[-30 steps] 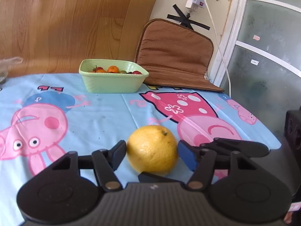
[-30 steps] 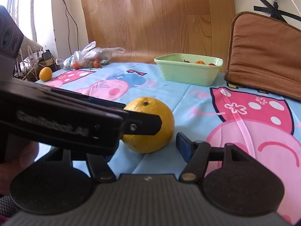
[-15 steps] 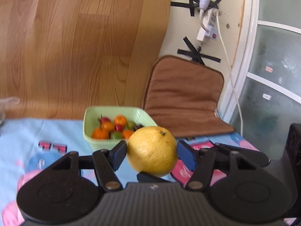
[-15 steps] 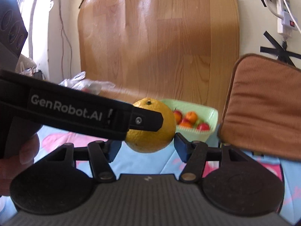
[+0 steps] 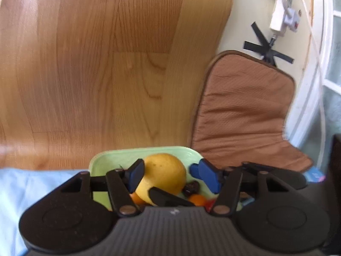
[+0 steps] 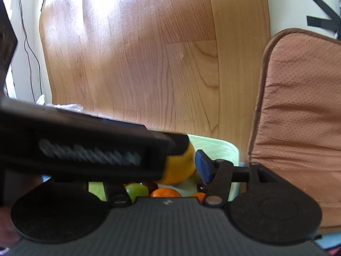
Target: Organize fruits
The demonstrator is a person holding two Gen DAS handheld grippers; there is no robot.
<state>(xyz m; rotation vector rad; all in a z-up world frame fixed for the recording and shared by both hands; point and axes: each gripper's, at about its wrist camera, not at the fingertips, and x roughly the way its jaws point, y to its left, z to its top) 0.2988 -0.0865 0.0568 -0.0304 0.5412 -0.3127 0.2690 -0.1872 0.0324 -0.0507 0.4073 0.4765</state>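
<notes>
A large yellow citrus fruit [image 5: 163,176] sits in the pale green bowl [image 5: 119,156], among small orange, red, green and dark fruits. My left gripper [image 5: 168,176] is open around it: the left blue pad touches its side, and the right pad [image 5: 205,175] stands clear of it. In the right wrist view the yellow fruit [image 6: 180,166] is partly hidden behind the left gripper's black body [image 6: 85,149]. My right gripper [image 6: 159,170] is open around the fruit, its right pad [image 6: 202,166] just beside it, its left finger hidden. The green bowl [image 6: 226,149] lies below.
A brown padded cushion [image 5: 243,111] leans against the wall right of the bowl. A wood-grain board [image 5: 106,64] stands behind it. A white power strip and cable [image 5: 283,19] hang on the wall. A blue tablecloth [image 5: 32,187] shows at left.
Both grippers carried the yellow fruit forward from above the table to over the green bowl. The left gripper's right pad has come off the fruit, which now sits lower, in the bowl.
</notes>
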